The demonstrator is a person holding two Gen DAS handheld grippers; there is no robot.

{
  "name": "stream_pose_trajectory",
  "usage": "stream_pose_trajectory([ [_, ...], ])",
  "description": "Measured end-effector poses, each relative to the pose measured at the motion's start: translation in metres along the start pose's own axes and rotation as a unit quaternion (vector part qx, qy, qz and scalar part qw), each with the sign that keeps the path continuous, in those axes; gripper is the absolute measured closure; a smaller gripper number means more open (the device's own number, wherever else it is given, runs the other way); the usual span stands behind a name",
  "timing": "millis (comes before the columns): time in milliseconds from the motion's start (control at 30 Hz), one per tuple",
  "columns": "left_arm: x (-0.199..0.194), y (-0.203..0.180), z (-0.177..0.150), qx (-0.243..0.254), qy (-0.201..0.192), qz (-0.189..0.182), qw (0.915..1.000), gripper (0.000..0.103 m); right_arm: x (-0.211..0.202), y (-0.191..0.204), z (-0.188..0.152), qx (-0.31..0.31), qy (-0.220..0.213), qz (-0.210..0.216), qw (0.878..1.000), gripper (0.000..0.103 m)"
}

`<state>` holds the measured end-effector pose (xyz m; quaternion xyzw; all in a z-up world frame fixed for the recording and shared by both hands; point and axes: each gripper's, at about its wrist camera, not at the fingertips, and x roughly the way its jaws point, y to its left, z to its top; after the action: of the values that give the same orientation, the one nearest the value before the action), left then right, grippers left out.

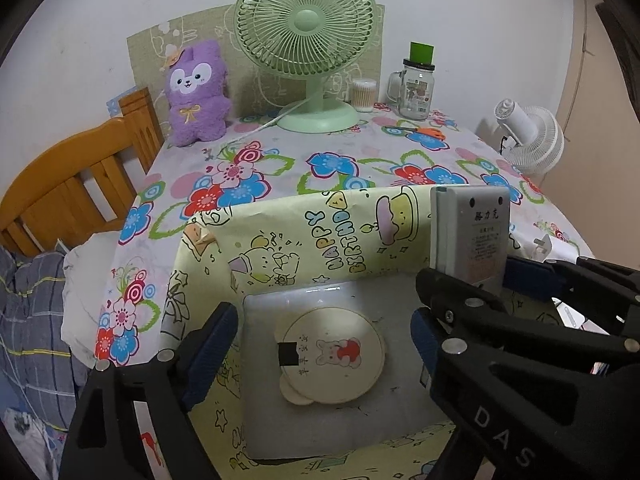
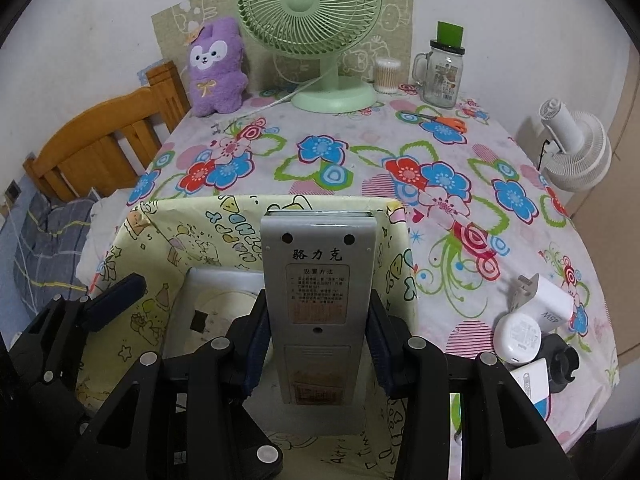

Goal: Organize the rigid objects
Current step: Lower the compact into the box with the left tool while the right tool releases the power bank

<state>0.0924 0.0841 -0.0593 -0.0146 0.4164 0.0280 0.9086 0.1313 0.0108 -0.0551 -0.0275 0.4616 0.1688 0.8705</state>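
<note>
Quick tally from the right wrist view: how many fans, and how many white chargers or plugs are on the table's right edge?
Fans: 2, green fan and white fan.
White chargers or plugs: 3, square charger, round plug, flat white block partly hidden.
Total: 5.

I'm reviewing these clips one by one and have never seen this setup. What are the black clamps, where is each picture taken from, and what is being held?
No robot here: a person holds two hand-held grippers, each with a fisheye camera looking along its fingers.

In the left wrist view, the left gripper is open above a yellow paper-lined box holding a round cream mirror.

In the right wrist view, the right gripper grips a grey remote control, back side up, over that box.

On the floral tablecloth stand a green fan, purple plush, glass jar, scissors and white chargers.
</note>
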Motion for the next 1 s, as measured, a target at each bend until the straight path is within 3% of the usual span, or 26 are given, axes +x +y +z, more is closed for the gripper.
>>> stream_pose_trajectory([
  [200, -0.006, 0.001, 0.000, -0.011, 0.000, 0.002, 0.9999, 0.010, -0.006, 0.001, -0.001, -0.009, -0.006, -0.001, 1.000, 0.053],
  [300, -0.012, 0.001, 0.001, -0.020, -0.008, 0.001, 0.9998, 0.008, -0.016, 0.003, 0.000, -0.022, -0.021, -0.017, 0.999, 0.038],
  [333, -0.016, 0.001, 0.001, -0.025, -0.011, -0.001, 0.9996, 0.008, -0.020, 0.003, -0.001, -0.024, -0.029, -0.003, 0.999, 0.033],
  [433, -0.023, 0.000, 0.002, -0.028, -0.017, -0.002, 0.9994, 0.007, -0.030, 0.001, -0.002, -0.023, -0.045, -0.006, 0.999, 0.024],
  [1000, -0.059, -0.037, 0.006, -0.023, -0.048, -0.003, 0.9986, 0.004, -0.077, -0.032, -0.012, -0.014, -0.088, -0.011, 0.996, 0.016],
])
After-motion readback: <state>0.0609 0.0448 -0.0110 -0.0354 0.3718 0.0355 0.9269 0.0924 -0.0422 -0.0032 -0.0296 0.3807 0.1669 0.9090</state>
